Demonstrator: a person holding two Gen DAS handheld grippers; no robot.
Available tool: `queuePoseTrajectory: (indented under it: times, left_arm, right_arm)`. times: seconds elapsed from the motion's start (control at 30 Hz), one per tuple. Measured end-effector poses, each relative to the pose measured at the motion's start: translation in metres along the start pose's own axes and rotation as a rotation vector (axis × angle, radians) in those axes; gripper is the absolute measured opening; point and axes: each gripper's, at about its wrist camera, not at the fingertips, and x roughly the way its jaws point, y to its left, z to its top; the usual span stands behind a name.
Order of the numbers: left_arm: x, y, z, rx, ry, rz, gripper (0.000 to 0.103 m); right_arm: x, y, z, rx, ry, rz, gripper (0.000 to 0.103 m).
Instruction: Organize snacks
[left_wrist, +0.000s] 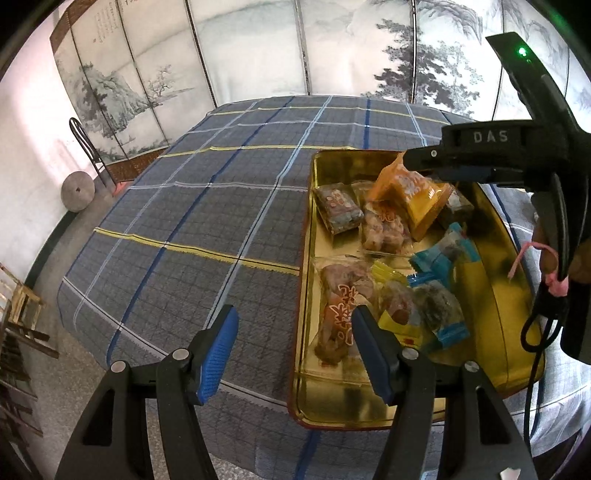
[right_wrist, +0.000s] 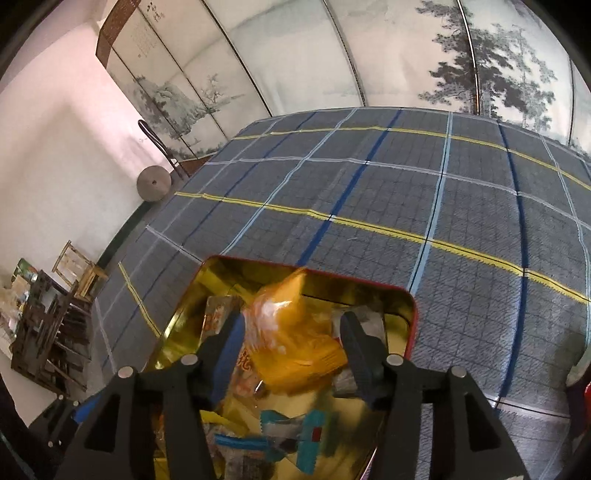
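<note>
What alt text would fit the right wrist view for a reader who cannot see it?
The right claw hangs open over a gold tin with a red rim, an orange snack packet loose between its pads. Blue-wrapped sweets lie nearer the camera in the tin, which sits on a grey plaid cloth before a painted folding screen.

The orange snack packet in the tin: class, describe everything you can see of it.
The orange snack packet is a glossy plastic wrapper, orange-yellow with red print and a crimped end. It lies tilted atop other wrapped snacks near the far end of the gold tin, one end raised toward the far wall. It sits between the fingers of the right tool, which stand apart; whether a finger touches it is unclear.
</note>
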Motion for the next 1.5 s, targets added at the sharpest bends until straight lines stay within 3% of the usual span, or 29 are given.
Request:
queuePoseTrajectory:
  times: [0.2,0.37,0.47,0.6,0.73,1.17,1.27,1.37,1.43,1.5]
  left_arm:
    - [-0.005,-0.001,0.002,0.001,-0.017,-0.001,0.064]
    - [-0.010,-0.001,0.002,-0.001,-0.031,-0.008,0.066]
    - [-0.011,-0.003,0.002,0.005,-0.030,-0.011,0.066]
    - [-0.014,-0.012,0.002,0.020,-0.030,-0.018,0.066]
    - [-0.017,-0.029,0.002,0.057,-0.030,-0.019,0.067]
    - [-0.018,-0.069,0.008,0.150,-0.024,-0.005,0.068]
    - [-0.018,-0.078,0.009,0.173,-0.024,-0.005,0.068]
    - [-0.020,-0.085,0.010,0.189,-0.027,-0.008,0.068]
    - [-0.021,-0.091,0.011,0.199,-0.029,-0.014,0.068]
    - [-0.024,-0.096,0.014,0.205,-0.036,-0.025,0.068]
  right_arm:
    - [-0.022,-0.007,-0.006,0.006,-0.052,0.026,0.055]
    - [-0.078,-0.042,-0.034,0.020,-0.135,-0.008,0.055]
    - [-0.114,-0.070,-0.056,-0.023,-0.145,-0.142,0.055]
    - [-0.152,-0.132,-0.073,-0.024,-0.075,-0.324,0.060]
    - [-0.163,-0.174,-0.073,-0.017,0.008,-0.384,0.061]
    - [-0.111,-0.203,-0.054,-0.156,0.192,-0.330,0.066]
    - [-0.107,-0.211,-0.050,-0.128,0.199,-0.276,0.064]
    - [-0.112,-0.210,-0.053,-0.120,0.193,-0.241,0.047]
    - [-0.123,-0.211,-0.057,-0.093,0.165,-0.256,0.046]
    - [-0.152,-0.213,-0.068,-0.024,0.072,-0.214,0.046]
